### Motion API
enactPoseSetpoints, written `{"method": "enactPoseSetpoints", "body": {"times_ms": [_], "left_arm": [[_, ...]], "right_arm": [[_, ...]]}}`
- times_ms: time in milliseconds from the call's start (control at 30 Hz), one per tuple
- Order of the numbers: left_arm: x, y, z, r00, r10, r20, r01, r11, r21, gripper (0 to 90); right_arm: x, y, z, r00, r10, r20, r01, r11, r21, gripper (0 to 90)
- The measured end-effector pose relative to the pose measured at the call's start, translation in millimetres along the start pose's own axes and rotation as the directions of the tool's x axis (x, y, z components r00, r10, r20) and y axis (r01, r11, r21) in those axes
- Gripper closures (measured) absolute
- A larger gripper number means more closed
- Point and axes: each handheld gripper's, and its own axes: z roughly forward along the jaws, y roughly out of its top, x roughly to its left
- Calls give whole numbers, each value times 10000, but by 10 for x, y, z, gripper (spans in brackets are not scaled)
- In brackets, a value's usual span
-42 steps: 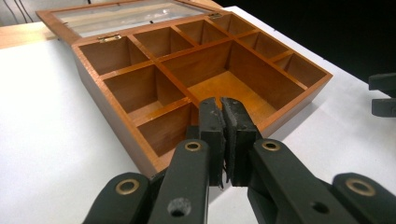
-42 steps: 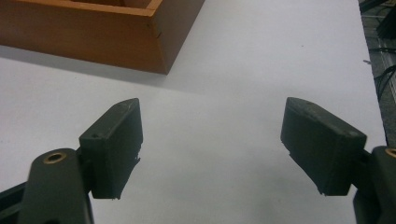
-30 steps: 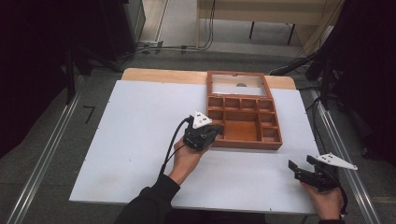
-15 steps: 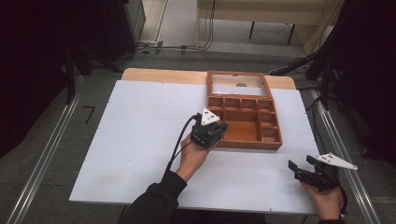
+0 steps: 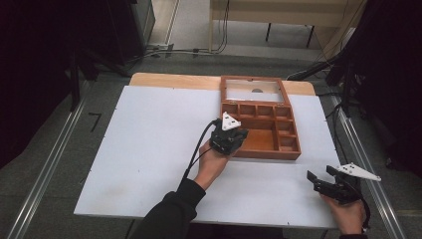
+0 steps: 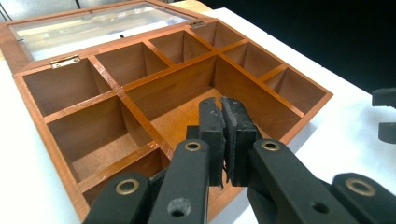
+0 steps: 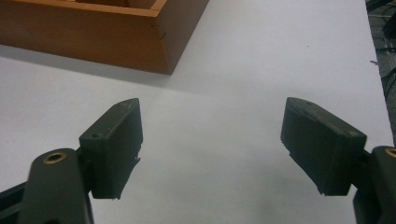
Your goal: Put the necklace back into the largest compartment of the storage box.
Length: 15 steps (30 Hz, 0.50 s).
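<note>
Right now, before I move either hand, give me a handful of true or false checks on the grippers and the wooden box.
1. The left gripper has its jaws pressed together over the wooden box. True.
2. The right gripper is clamped on the box's corner. False: its jaws stand wide apart over the bare white table, short of the box.
3. The box's glass lid is shut over the compartments. False: it lies swung open behind them.
4. The compartments seen in the left gripper view are empty. True.
5. The box sits on the table's left half. False: it sits right of centre, at the far edge.
</note>
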Motion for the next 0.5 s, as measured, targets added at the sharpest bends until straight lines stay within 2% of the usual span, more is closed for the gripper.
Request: {"method": "enactPoseSetpoints", "body": {"times_ms": [500], "left_arm": [[8, 72, 243, 9999, -27, -141, 29, 9999, 112, 877]], "right_arm": [[-7, 3, 16, 10000, 61, -74, -60, 10000, 13, 192]]}}
